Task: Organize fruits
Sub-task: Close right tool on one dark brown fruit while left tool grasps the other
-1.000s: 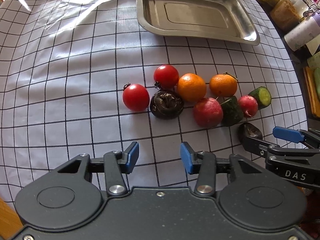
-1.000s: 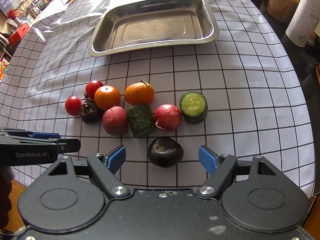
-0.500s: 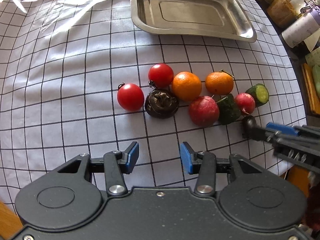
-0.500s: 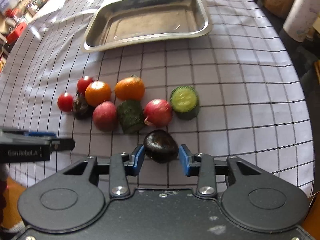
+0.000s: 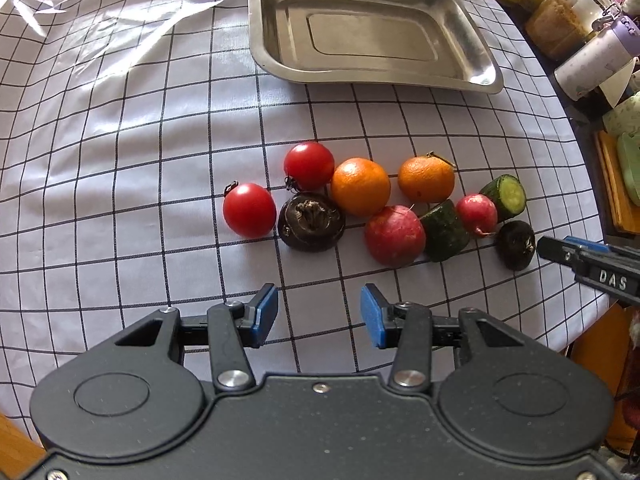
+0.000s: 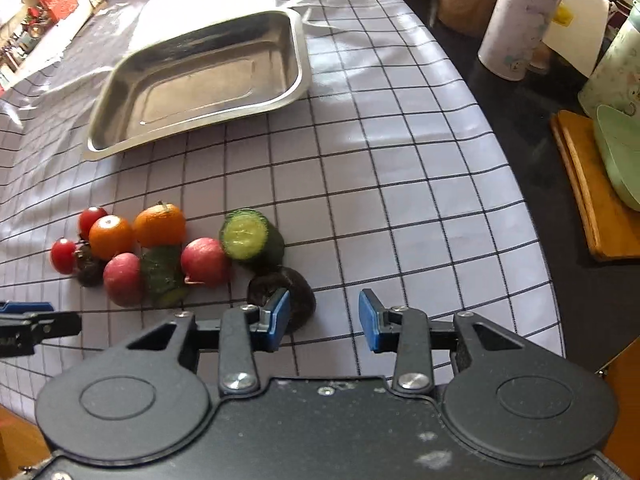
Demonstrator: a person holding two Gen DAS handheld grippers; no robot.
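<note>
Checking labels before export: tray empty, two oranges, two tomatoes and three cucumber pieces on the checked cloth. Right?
Not quite: there are two cucumber pieces, not three, one showing its cut face and one a darker chunk. The left wrist view shows it. The tray is empty, and two oranges and two tomatoes lie on the checked cloth.

The produce lay packed in one touching row, from the small red tomato (image 5: 249, 210) to the cut green cucumber piece (image 5: 505, 197), leaving no gap for a finger between neighbours. A dark round fruit (image 6: 288, 292) sat just in front of that row. Wide bare checked tablecloth (image 5: 120, 160) lay open to the left and between the row and the shallow steel tray (image 5: 372, 24). Jars and a pale patterned bottle (image 6: 520, 16) crowded the right edge.
</note>
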